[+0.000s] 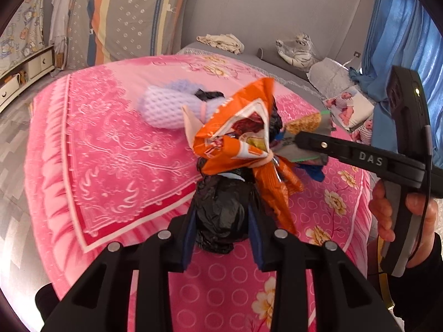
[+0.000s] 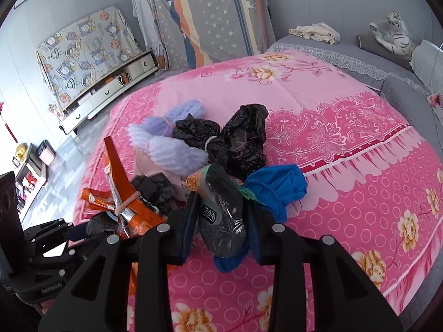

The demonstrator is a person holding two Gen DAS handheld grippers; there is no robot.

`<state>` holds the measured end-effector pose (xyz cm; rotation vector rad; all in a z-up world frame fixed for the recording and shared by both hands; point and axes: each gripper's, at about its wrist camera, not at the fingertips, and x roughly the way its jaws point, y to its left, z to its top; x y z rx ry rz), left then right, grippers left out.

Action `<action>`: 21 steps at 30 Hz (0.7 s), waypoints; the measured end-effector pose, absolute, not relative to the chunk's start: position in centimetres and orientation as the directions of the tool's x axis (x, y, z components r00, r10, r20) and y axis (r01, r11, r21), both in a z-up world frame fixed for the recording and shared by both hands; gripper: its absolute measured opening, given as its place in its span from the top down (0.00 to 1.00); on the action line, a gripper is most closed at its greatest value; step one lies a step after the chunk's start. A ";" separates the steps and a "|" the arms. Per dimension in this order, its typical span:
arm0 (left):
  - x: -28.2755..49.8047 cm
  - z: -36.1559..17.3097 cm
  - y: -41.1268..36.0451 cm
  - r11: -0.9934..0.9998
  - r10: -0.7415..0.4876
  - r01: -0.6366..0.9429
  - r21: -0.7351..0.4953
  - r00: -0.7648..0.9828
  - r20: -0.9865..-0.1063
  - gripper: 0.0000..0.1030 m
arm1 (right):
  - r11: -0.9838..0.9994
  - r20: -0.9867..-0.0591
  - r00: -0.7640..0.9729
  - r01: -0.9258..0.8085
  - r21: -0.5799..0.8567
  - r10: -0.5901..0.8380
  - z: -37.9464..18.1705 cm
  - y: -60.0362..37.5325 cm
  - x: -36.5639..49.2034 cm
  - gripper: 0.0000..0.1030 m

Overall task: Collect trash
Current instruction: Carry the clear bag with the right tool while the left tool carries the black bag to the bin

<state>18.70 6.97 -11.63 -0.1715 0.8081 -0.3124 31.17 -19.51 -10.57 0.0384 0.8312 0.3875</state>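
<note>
Two claws gripping bundles of trash over a pink bed.

The left claw (image 1: 221, 221) is clamped narrow on a crumpled black bag (image 1: 221, 215), tied by a rubber band to an orange wrapper (image 1: 238, 135) that fans out above it. The right claw (image 2: 221, 227) squeezes a grey wrapper (image 2: 221, 215) bundled with blue plastic (image 2: 277, 188). Both bundles sit just above the pink floral bedspread (image 1: 110, 152). Behind them on the bed lie lilac foam netting (image 2: 169, 144) and another black bag (image 2: 243, 138) bound with a band. Both claws angle downward, side by side; a hand (image 1: 401, 221) holds the right claw's handle at the right edge of the left view.
</note>
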 end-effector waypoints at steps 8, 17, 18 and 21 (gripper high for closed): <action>16.7 -9.2 8.6 0.947 -0.316 0.185 -0.264 0.700 -0.640 0.70 | 0.917 -0.672 0.632 -0.341 0.206 0.386 -8.3 -20.0 28.5 0.70; 14.6 -6.7 8.0 0.948 -0.315 0.206 -0.244 0.738 -0.597 0.70 | 0.915 -0.629 0.670 -0.346 0.207 0.395 -6.0 -21.0 25.5 0.70; 14.4 -6.6 7.9 0.947 -0.315 0.210 -0.242 0.740 -0.594 0.70 | 0.916 -0.626 0.673 -0.345 0.206 0.395 -5.9 -21.1 25.3 0.70; 13.9 -6.0 7.3 0.946 -0.320 0.224 -0.233 0.745 -0.585 0.70 | 0.918 -0.618 0.683 -0.337 0.207 0.390 -5.3 -21.8 24.6 0.70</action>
